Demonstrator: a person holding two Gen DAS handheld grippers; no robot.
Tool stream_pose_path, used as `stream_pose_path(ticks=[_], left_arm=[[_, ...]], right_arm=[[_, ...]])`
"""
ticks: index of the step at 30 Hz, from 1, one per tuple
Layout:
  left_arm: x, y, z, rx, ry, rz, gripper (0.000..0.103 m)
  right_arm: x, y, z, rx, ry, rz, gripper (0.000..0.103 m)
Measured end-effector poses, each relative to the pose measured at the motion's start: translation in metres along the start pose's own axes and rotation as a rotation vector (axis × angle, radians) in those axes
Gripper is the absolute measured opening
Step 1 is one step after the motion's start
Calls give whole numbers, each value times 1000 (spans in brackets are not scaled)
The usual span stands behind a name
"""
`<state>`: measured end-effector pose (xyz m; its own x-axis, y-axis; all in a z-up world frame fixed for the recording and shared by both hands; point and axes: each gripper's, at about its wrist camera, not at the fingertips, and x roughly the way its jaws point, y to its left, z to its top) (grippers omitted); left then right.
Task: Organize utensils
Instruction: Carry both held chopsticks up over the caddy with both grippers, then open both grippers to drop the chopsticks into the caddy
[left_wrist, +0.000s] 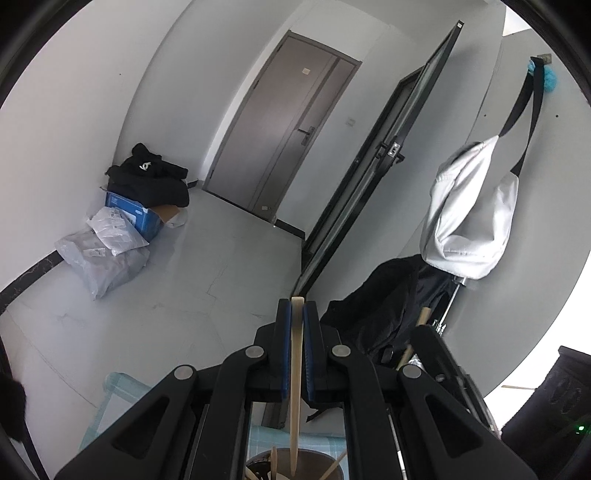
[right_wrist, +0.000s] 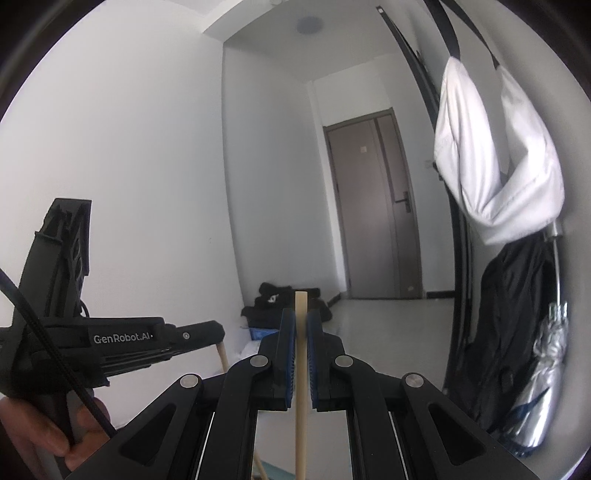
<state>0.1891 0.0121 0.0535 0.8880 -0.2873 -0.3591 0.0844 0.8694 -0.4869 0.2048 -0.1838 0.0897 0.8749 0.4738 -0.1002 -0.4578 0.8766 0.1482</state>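
Note:
My left gripper (left_wrist: 297, 310) is shut on a pale wooden chopstick (left_wrist: 295, 387) that hangs almost upright. Its lower tip reaches into a dark round holder (left_wrist: 314, 458) at the bottom edge, where other wooden sticks lean. To the right of it, my right gripper (left_wrist: 430, 338) shows from the side with a wooden stick (left_wrist: 423, 317) in it. In the right wrist view, my right gripper (right_wrist: 301, 317) is shut on an upright chopstick (right_wrist: 301, 406). At the left, a hand (right_wrist: 33, 435) holds my left gripper (right_wrist: 216, 330), with its stick (right_wrist: 222, 356) showing below the jaws.
The holder stands on a blue checked cloth (left_wrist: 258, 439). A white bag (left_wrist: 469, 214) hangs on the right wall over a black jacket (left_wrist: 384, 295) and a silver umbrella (right_wrist: 546, 376). A dark-framed glass door (left_wrist: 369, 184) stands open. Parcels (left_wrist: 107, 254) and a blue box (left_wrist: 136, 214) lie on the floor.

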Motion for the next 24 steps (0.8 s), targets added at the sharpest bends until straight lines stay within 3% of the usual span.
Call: stream_pose_path(ticks=[11, 24], left_arm=[[5, -13, -17, 122, 48, -56, 3], [6, -12, -33, 149, 139, -54, 3]], right_arm=[[-9, -10, -21, -5, 45, 27, 6], [-25, -1, -46, -115, 148, 50, 6]])
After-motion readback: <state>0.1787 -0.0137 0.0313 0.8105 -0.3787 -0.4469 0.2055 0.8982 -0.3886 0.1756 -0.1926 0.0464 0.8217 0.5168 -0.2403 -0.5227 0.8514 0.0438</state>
